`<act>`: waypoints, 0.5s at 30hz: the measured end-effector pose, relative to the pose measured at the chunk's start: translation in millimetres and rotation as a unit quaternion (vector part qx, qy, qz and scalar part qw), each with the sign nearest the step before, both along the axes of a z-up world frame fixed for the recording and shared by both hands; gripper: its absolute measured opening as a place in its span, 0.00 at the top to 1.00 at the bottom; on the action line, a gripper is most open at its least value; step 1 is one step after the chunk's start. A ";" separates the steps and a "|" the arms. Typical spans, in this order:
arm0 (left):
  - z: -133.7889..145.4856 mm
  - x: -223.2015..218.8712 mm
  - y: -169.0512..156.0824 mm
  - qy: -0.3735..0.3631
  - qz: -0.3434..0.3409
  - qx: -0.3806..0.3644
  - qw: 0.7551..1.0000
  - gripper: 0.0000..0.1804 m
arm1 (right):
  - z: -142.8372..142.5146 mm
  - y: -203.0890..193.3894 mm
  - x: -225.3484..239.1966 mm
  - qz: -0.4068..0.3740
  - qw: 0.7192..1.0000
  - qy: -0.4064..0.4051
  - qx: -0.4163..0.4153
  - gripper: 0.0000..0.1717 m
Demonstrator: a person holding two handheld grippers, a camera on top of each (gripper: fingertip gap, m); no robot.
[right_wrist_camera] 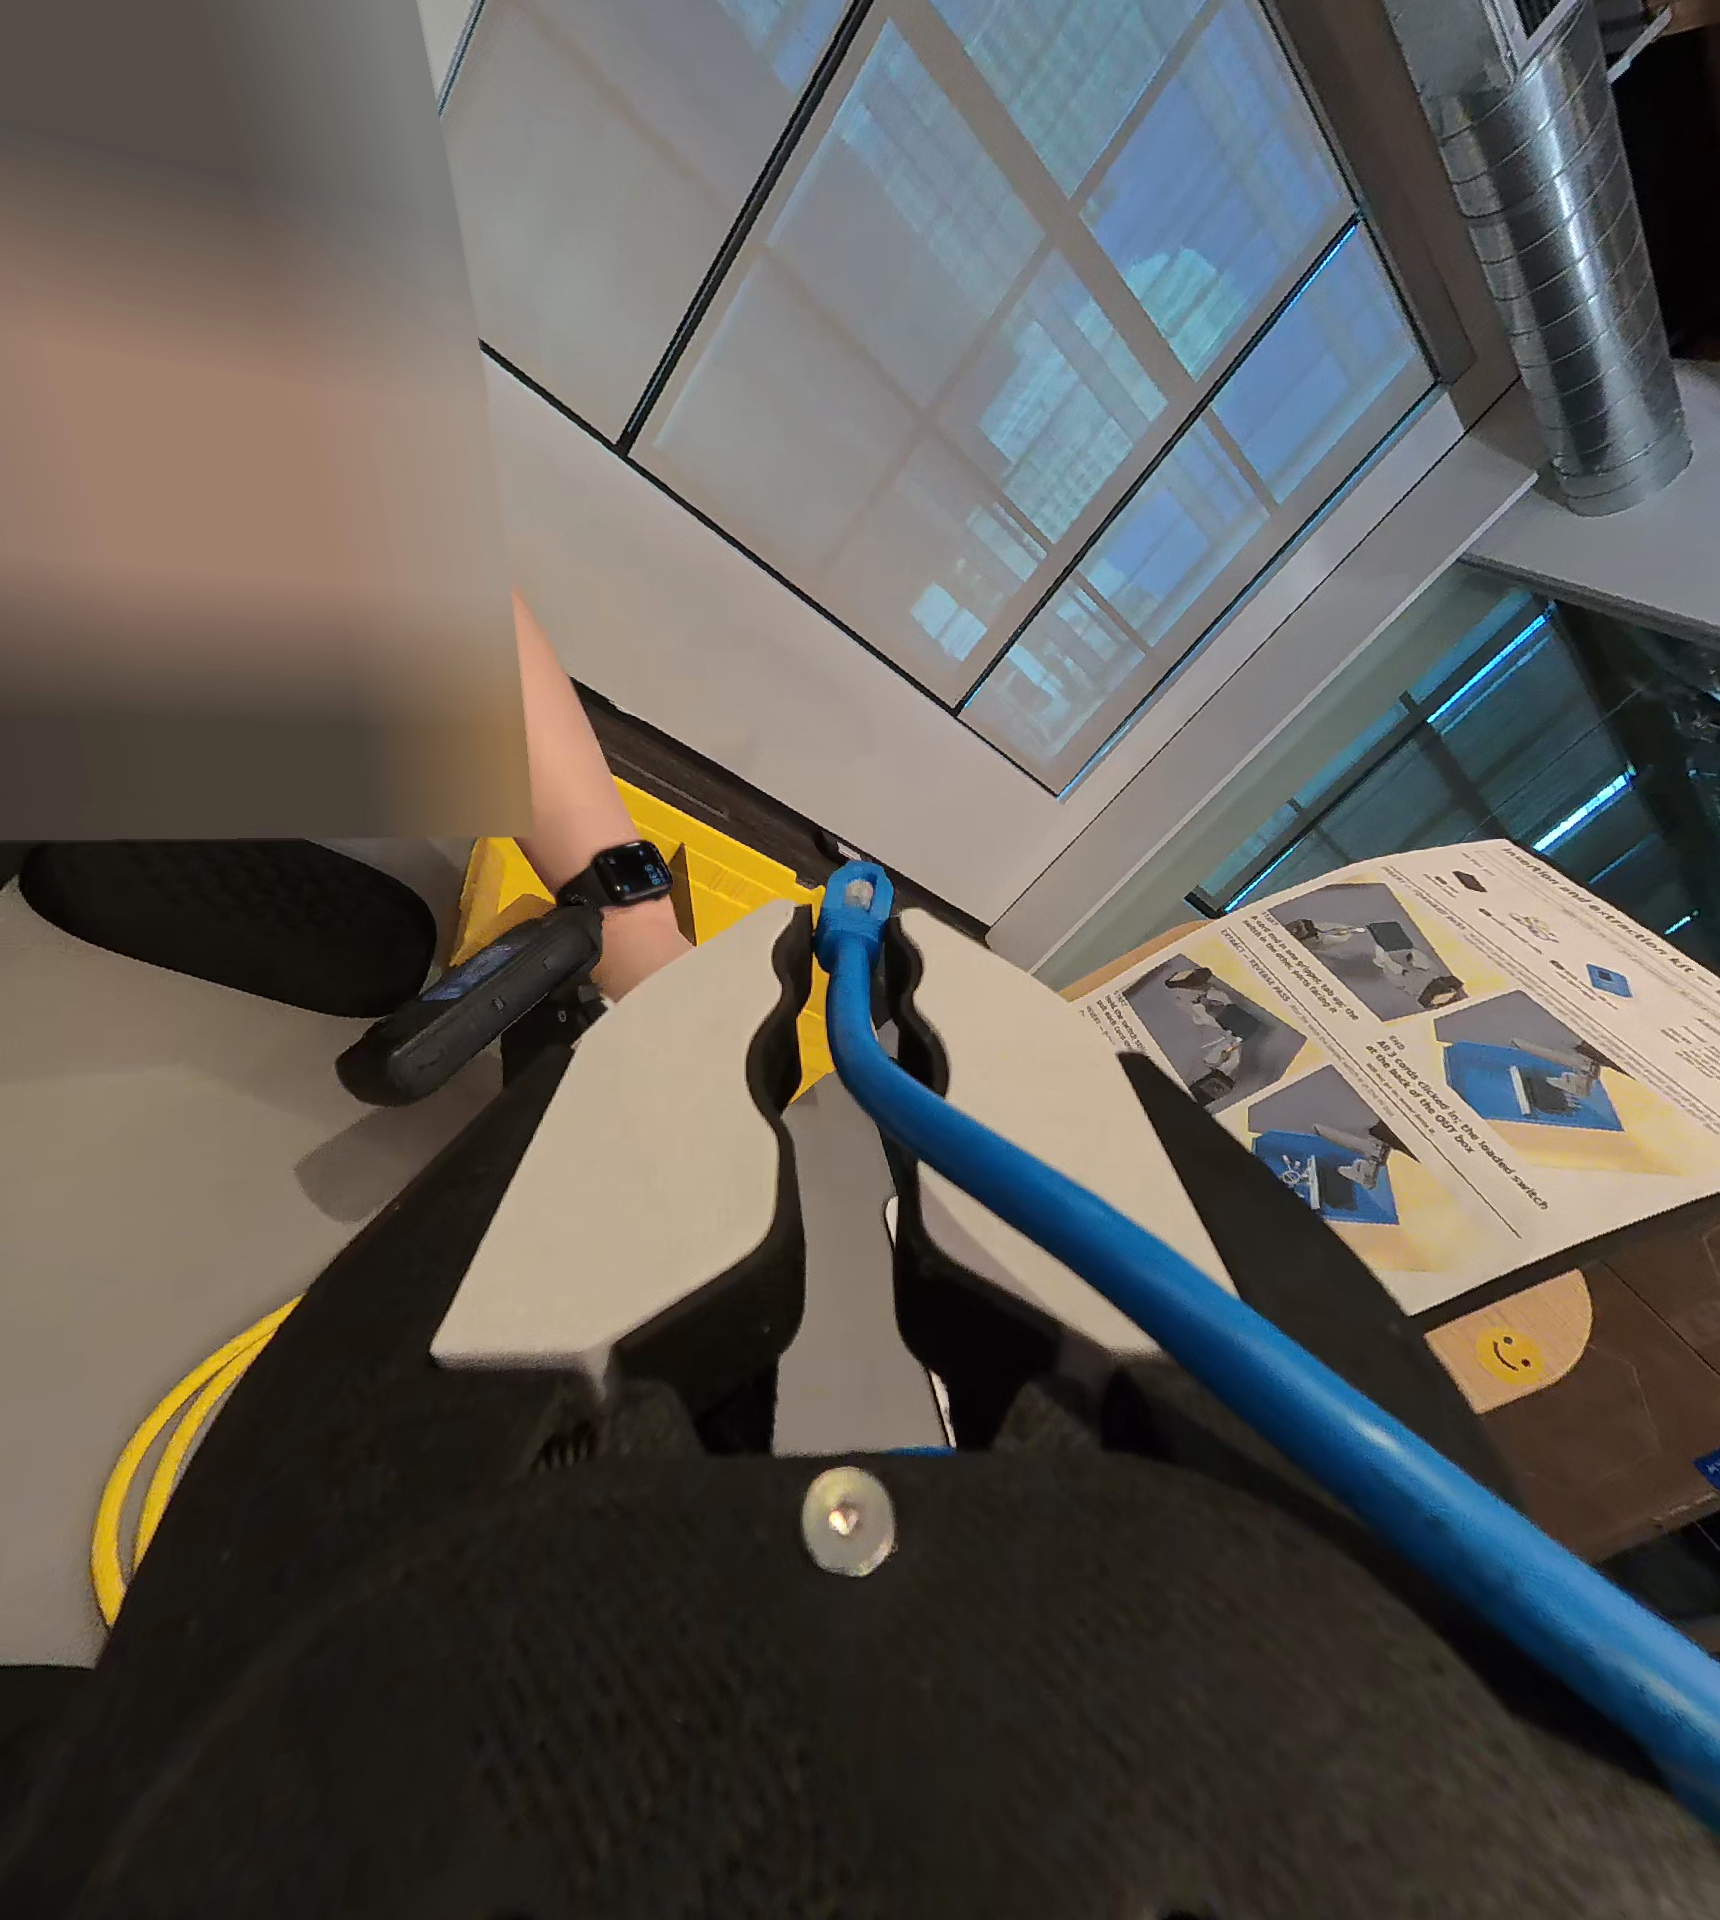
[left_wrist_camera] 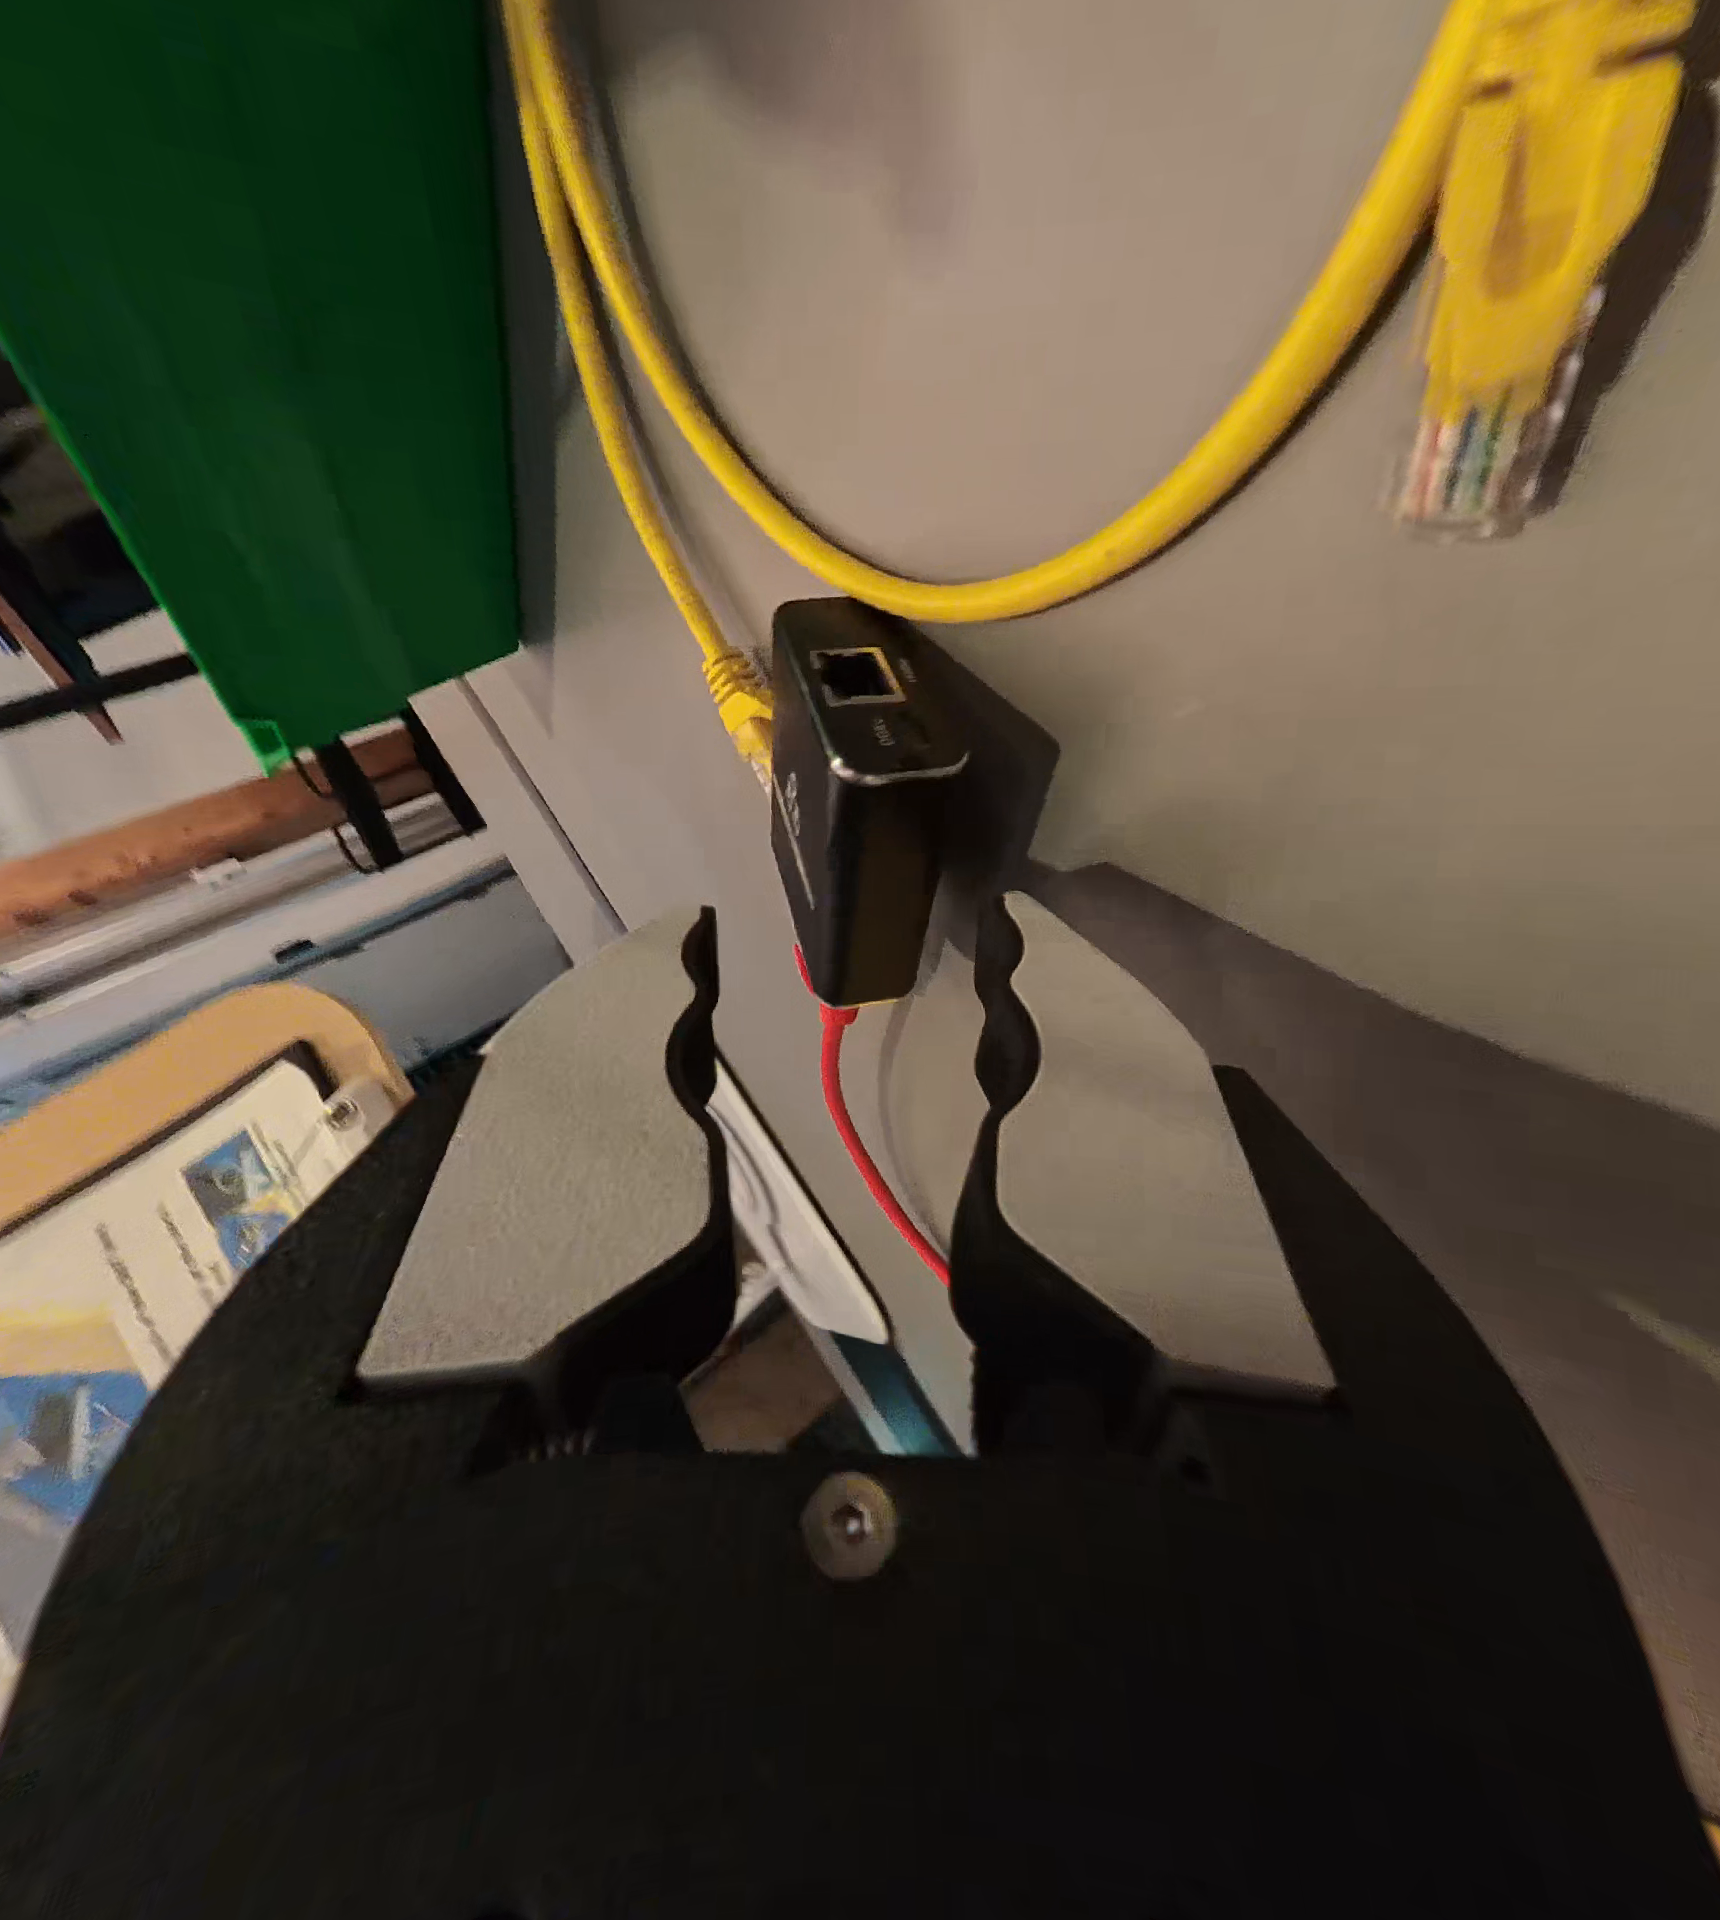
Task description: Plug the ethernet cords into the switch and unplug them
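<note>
Behind the grey table [right_wrist_camera: 56, 1143], seemingly, windows [right_wrist_camera: 991, 364].

left gripper [left_wrist_camera: 851, 935]: jaws apart, not pressing on anything
right gripper [right_wrist_camera: 851, 935]: jaws nearly closed, clamped on blue cord [right_wrist_camera: 1095, 1195]
wrist [right_wrist_camera: 627, 935]: far left

The switch [left_wrist_camera: 861, 800] is sitting on the desk [left_wrist_camera: 1355, 727], just ahead of the left hand-held gripper [left_wrist_camera: 851, 940]; a cord [left_wrist_camera: 690, 436] is looping behind it, a bin [left_wrist_camera: 243, 343] lying to its left.
</note>
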State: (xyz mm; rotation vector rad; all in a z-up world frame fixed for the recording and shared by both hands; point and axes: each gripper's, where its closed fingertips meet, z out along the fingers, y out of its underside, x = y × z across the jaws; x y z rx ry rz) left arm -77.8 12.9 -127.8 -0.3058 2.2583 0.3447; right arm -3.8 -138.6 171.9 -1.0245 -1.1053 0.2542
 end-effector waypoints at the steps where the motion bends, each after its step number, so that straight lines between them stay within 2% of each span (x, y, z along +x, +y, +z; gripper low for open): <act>1: -2.6 1.4 0.3 0.003 -0.014 0.012 1.000 0.74 | -0.1 0.6 0.4 0.000 1.000 0.000 -0.001 0.92; 8: -14.0 18.9 3.5 -0.001 -0.075 0.060 0.995 0.78 | -2.4 4.2 1.4 -0.004 1.000 -0.003 -0.007 0.92; 10: -17.4 21.1 0.9 0.003 -0.090 0.061 0.994 0.84 | -2.3 4.5 1.7 -0.004 1.000 -0.003 -0.006 0.92; 15: -17.8 24.7 -1.0 -0.009 -0.079 0.038 0.996 0.85 | -3.4 5.8 2.7 -0.003 1.000 -0.002 -0.010 0.92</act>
